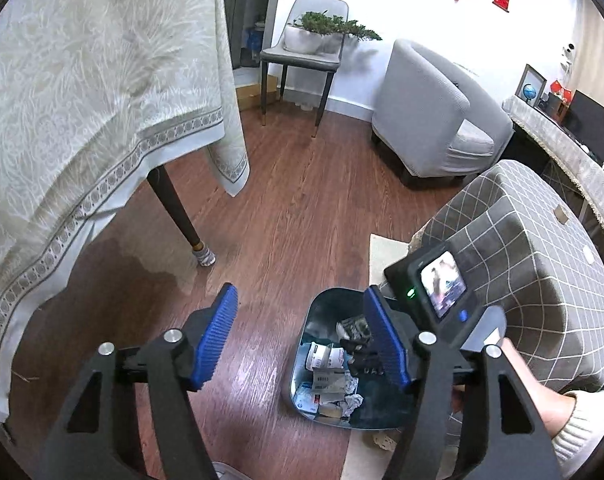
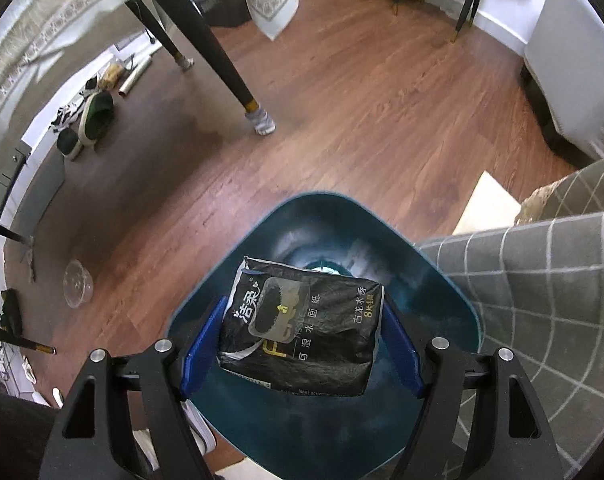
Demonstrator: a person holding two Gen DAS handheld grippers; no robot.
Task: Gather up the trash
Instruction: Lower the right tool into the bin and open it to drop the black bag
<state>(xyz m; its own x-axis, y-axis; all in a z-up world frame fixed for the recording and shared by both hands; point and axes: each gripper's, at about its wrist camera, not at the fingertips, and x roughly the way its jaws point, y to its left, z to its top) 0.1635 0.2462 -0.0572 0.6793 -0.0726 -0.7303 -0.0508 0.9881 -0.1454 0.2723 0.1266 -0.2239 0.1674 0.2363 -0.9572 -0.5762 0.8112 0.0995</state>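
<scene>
Right wrist: crinkled black tissue pack (image 2: 302, 330), glossy teal bin (image 2: 442, 280)

Black tissue pack (image 2: 302, 328) above teal bin (image 2: 442, 292).

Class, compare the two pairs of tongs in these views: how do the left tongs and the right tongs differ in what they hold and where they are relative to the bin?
The right tongs are shut on a black crinkled plastic tissue pack; the left tongs are open and empty. The right tongs hang directly over the dark teal plastic bin; the left tongs sit off to its side, mostly above the wooden floor. Both have blue ribbed pads on black arms.
</scene>
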